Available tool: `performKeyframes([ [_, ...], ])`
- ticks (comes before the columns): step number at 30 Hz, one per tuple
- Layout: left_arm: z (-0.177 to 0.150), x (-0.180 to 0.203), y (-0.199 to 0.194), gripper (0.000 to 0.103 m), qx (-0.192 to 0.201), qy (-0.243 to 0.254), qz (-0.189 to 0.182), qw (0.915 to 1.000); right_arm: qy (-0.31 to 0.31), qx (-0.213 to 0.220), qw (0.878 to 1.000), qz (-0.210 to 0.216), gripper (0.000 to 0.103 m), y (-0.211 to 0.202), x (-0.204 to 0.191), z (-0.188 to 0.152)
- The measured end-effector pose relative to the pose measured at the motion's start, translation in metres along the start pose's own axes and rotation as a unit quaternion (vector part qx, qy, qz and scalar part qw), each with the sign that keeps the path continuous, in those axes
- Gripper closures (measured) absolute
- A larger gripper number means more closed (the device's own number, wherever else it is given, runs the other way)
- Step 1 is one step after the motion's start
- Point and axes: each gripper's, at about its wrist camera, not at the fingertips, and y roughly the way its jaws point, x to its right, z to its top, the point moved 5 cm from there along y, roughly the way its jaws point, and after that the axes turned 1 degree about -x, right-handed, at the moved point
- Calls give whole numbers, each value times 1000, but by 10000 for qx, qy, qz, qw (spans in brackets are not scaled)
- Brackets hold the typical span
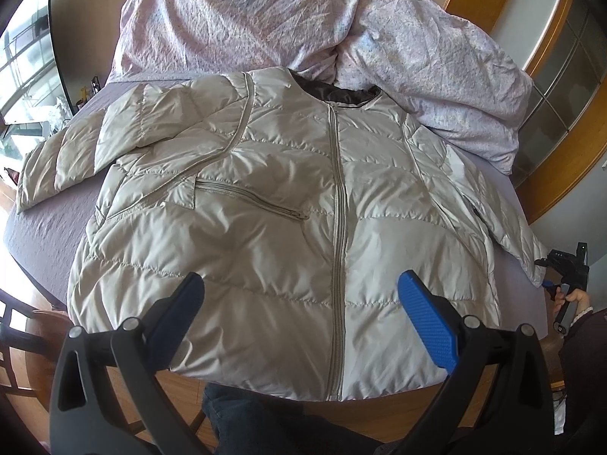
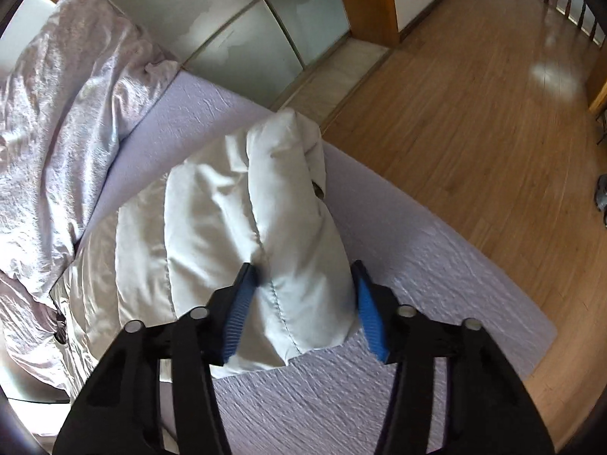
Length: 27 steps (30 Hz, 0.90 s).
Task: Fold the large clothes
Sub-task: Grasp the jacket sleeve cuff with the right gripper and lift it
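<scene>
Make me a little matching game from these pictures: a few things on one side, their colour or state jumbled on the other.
Things:
1. jacket
2. crumpled duvet
3. left gripper
4. right gripper

States:
A. jaws either side of a sleeve end
B. zipped, lying flat on the bed
C. pale pink, heaped at the head of the bed
D. open, hovering over the hem

Pairs: 1-B, 2-C, 3-D, 4-A

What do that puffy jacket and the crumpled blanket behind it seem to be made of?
The jacket looks like thin, shiny synthetic shell, probably nylon or polyester, over soft padding: it gleams and bulges between stitched lines. The blanket looks like matte, crinkled cotton-like cloth with a faint speckled print, though the fibre cannot be told.
</scene>
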Motion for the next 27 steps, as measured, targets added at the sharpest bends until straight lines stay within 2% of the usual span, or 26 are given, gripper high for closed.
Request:
performKeyframes([
  [3,5,-4,5,2,-53,-35,-10,10000,-103,60,9999,68,79,4,-6,0],
  [6,12,-10,9,2,-81,-35,-42,10000,-174,271,9995,23,89,-11,-16,-1],
  [9,23,-18,12,2,-48,-7,-73,10000,-380,555,9977,-105,90,-28,-38,0],
  [12,36,-32,16,2,-42,-53,-106,9999,-675,847,9940,120,90,-54,-79,-2],
  [15,47,-51,19,2,-34,-154,-123,9998,-956,923,9904,375,90,-64,-125,-9],
  [18,56,-73,22,2,-31,-252,-27,9997,-1434,826,9844,604,90,-64,-193,-31],
  [20,63,-91,24,2,-25,-343,71,9994,-1684,724,9808,670,90,-59,-225,-45],
  [25,72,-135,27,2,-34,-564,353,9978,-2338,365,9676,882,90,-28,-318,-97],
  [27,73,-153,27,2,-47,-677,447,9967,-2580,162,9624,837,90,-12,-352,-121],
])
